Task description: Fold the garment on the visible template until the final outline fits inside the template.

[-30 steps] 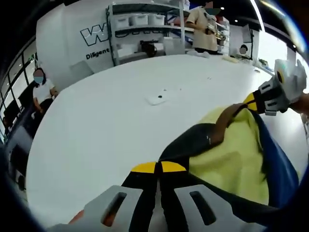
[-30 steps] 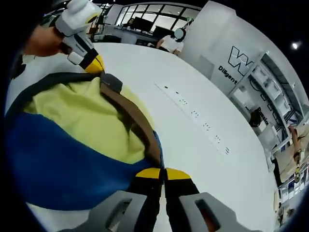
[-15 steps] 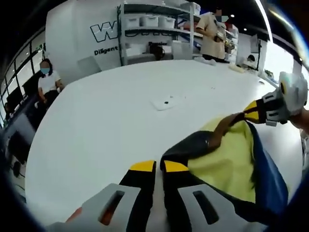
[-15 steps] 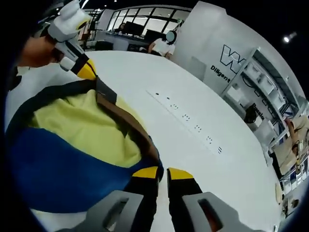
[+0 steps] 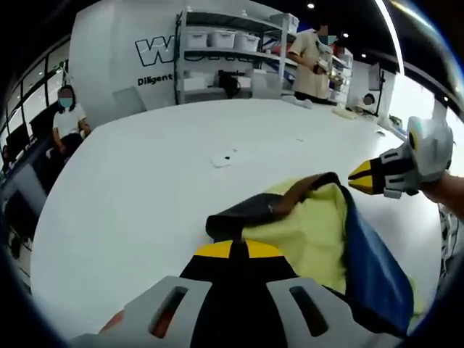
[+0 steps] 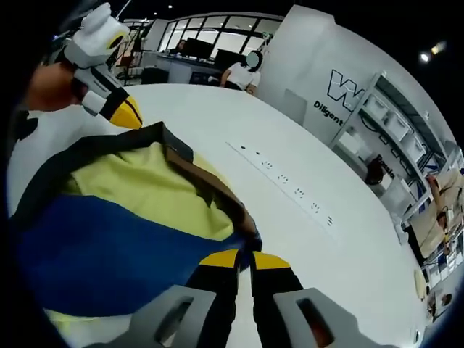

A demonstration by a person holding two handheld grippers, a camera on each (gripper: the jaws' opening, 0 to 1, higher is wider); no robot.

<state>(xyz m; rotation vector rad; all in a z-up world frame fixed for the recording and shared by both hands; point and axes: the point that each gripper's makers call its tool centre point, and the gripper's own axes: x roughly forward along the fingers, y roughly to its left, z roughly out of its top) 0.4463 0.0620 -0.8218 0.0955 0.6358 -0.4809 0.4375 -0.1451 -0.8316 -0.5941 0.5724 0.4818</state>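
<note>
Yellow, blue and black, the garment (image 5: pixel 326 239) lay bunched on the white desk (image 5: pixel 145 181); in the left gripper view the left claw (image 5: pixel 232 250) was clamped shut on its black edge; further right the right claw (image 5: pixel 362 176) hung just off the collar, tips together on nothing; a person (image 5: pixel 67 119) sat past the desk's far left edge.

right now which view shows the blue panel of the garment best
The right gripper view: the blue panel spreads wide across the lower left, below the yellow part. The left gripper view shows it as a narrow band along the garment's right edge, seen edge-on.
</note>
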